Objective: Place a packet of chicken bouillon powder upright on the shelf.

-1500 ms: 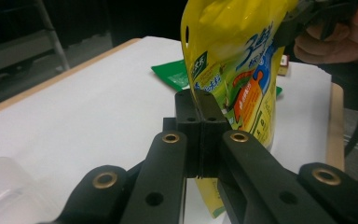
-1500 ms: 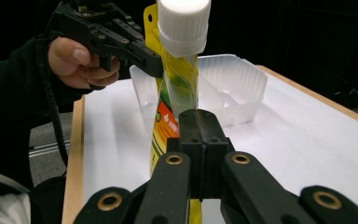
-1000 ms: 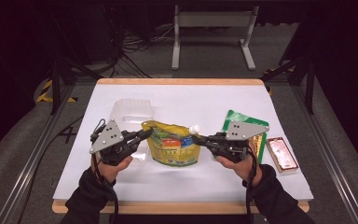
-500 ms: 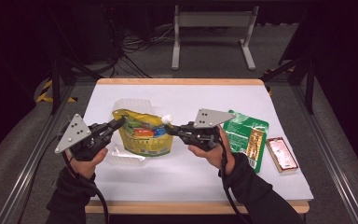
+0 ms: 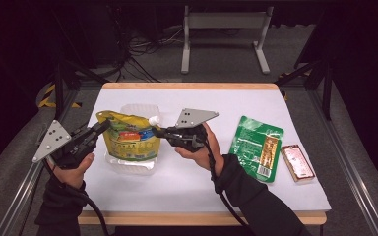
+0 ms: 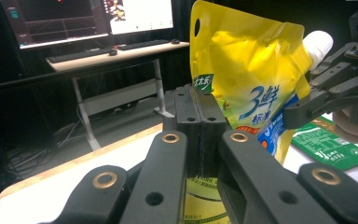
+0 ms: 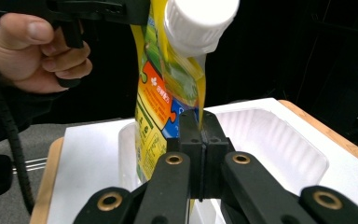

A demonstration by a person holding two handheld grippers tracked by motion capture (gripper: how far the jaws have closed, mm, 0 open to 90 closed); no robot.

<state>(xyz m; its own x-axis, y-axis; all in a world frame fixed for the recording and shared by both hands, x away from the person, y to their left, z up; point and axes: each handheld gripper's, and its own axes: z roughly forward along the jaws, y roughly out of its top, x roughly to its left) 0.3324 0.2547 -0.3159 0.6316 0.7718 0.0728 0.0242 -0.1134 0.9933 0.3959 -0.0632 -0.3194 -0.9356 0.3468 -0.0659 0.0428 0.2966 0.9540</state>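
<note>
A yellow spouted pouch (image 5: 128, 140) with a white cap (image 5: 153, 120) hangs upright over a clear plastic tray (image 5: 128, 164) at the table's left. My left gripper (image 5: 103, 127) is shut on the pouch's left edge, and its jaws pinch the yellow film (image 6: 242, 84) in the left gripper view. My right gripper (image 5: 158, 132) is shut on the pouch's right edge just under the cap (image 7: 198, 23). In the right gripper view the pouch (image 7: 161, 93) hangs above the tray (image 7: 270, 140), with the left hand (image 7: 32, 51) behind it.
A green flat packet (image 5: 257, 146) lies on the white table cover (image 5: 187, 182) at the right, with a small pink packet (image 5: 298, 162) beside it. The table's wooden edge (image 5: 197, 216) runs along the front. A desk with monitors (image 6: 88, 18) stands beyond.
Both grippers have carried the pouch from the table's middle to the left and stood it up over the clear tray. The green packet is now uncovered at the right.
</note>
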